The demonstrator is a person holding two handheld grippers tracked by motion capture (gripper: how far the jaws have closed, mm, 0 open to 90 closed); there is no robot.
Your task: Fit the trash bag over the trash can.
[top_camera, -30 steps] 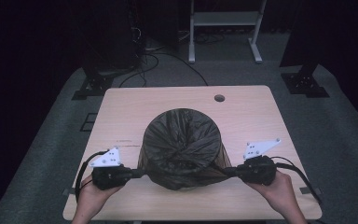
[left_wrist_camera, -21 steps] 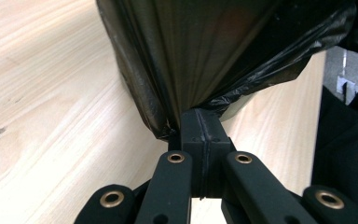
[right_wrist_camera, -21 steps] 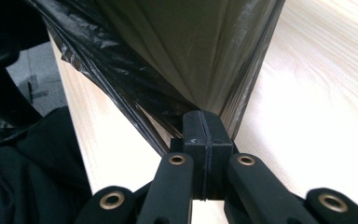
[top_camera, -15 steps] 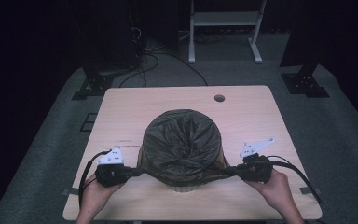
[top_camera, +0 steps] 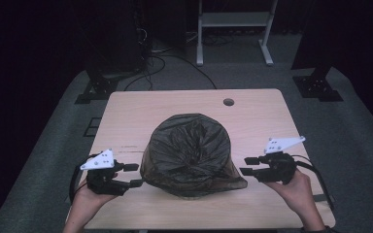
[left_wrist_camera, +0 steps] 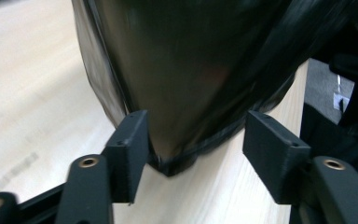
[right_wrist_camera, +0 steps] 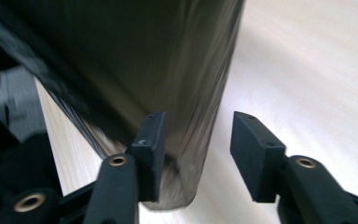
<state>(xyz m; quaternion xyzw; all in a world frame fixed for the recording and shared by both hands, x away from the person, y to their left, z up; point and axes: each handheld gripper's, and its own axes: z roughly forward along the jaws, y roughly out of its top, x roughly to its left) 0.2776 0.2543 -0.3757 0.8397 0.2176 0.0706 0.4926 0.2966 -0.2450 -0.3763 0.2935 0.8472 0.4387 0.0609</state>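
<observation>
Bag (top_camera: 190,153) dark plastic, bunched shut, contents hidden | table (top_camera: 262,116) | both grippers' fingers apparently just opened, gripping nothing

Desk (top_camera: 126,111): light wood top, rounded corners, round cable hole (top_camera: 228,102) near the far edge.
Floor (top_camera: 359,145): grey carpet on all sides of the desk.
Far furniture: white metal frame (top_camera: 233,29) standing on two feet.
Stands: black bases (top_camera: 97,90) far left, (top_camera: 318,85) far right.
Cables (top_camera: 160,63): black, loose on the floor.
Light: dim, with dark surroundings.
</observation>
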